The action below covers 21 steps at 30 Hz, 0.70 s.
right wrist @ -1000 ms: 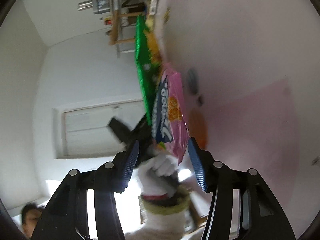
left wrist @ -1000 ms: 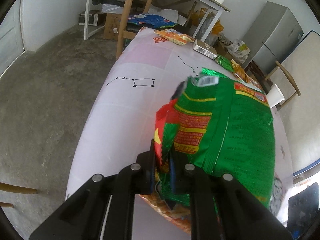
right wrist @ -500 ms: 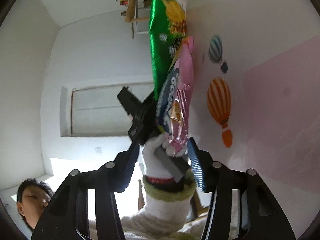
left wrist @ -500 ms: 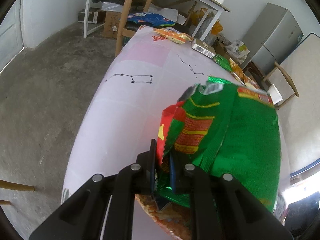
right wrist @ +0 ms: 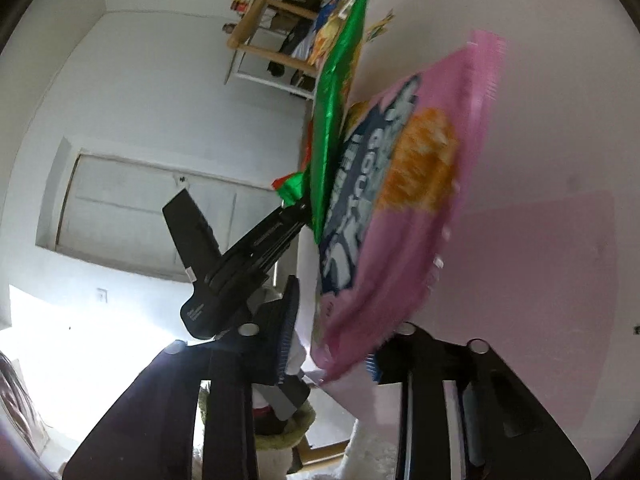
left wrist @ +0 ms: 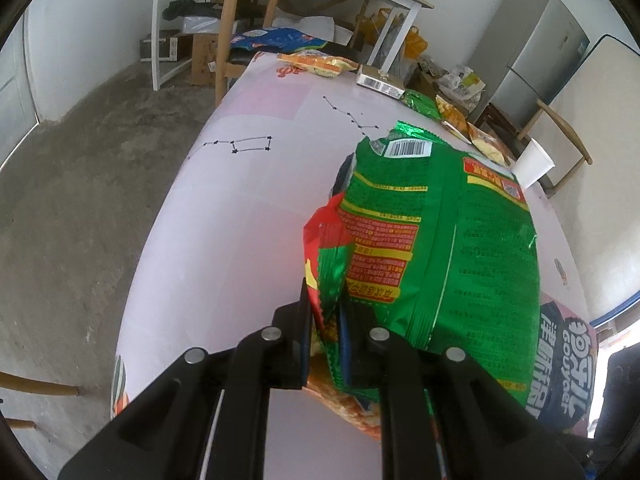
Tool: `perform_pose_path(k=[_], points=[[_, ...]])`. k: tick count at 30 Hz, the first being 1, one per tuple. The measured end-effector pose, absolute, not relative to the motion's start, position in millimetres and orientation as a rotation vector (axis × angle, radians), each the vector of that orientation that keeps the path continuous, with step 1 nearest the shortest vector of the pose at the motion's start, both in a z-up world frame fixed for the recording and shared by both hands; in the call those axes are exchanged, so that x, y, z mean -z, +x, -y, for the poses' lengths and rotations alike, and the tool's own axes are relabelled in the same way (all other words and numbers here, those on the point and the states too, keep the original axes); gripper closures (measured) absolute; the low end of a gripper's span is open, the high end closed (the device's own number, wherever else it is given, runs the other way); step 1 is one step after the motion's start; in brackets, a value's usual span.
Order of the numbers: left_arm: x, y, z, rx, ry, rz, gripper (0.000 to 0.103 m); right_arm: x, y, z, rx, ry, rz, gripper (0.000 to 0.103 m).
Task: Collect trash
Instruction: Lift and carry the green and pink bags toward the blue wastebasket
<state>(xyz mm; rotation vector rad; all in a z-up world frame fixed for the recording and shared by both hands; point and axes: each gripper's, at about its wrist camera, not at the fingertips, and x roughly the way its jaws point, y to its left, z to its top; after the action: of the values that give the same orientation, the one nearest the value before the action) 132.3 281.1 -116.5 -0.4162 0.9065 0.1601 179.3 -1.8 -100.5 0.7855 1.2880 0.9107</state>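
Observation:
My left gripper (left wrist: 325,320) is shut on a bundle of snack bags held above the pale tablecloth (left wrist: 240,220). A big green bag (left wrist: 460,248) lies on top, with a red and green one (left wrist: 324,248) and an orange one (left wrist: 344,408) under it. A pink bag (left wrist: 568,364) sticks out at the bundle's lower right. In the right wrist view the pink bag (right wrist: 408,208) hangs beside the green bag (right wrist: 334,92). The left gripper (right wrist: 298,204) grips the green bag's corner. My right gripper (right wrist: 330,344) is closing around the pink bag's lower edge, and a gap still shows at its left pad.
More wrappers lie at the table's far end: an orange bag (left wrist: 316,62), a flat box (left wrist: 380,82), a green packet (left wrist: 420,104) and yellow packets (left wrist: 472,132). A white paper cup (left wrist: 532,164) stands at the right edge. A wooden chair (left wrist: 232,32) and shelving stand beyond.
The right gripper's jaws have narrowed around the pink bag, its view has rolled, and the bag now fills more of it. The left gripper's bundle has shifted slightly over the table.

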Motion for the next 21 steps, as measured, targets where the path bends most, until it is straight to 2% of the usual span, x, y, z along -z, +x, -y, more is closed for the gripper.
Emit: perform_pose_path(k=[2, 6, 13, 21], points=[[115.4, 131.8, -284.1, -0.149, -0.459, -0.912, 0.094, 102.4, 181.2, 9.2, -0.900, 0.818, -1.282, 0.094], [106.0, 122.5, -284.2, -0.134, -0.522, -0.881, 0.096, 97.9, 181.9, 28.1, -0.908, 0.905, -1.241, 0.099], [62.0, 99.6, -263.2, -0.071, -0.533, -0.779, 0.097, 76.6, 169.8, 73.0, -0.862, 0.947, -1.122, 0.101], [6.7, 86.7, -205.1, 0.115, -0.508, -0.688, 0.097, 61.5, 129.6, 153.2, -0.711, 0.998, -0.948, 0.101]])
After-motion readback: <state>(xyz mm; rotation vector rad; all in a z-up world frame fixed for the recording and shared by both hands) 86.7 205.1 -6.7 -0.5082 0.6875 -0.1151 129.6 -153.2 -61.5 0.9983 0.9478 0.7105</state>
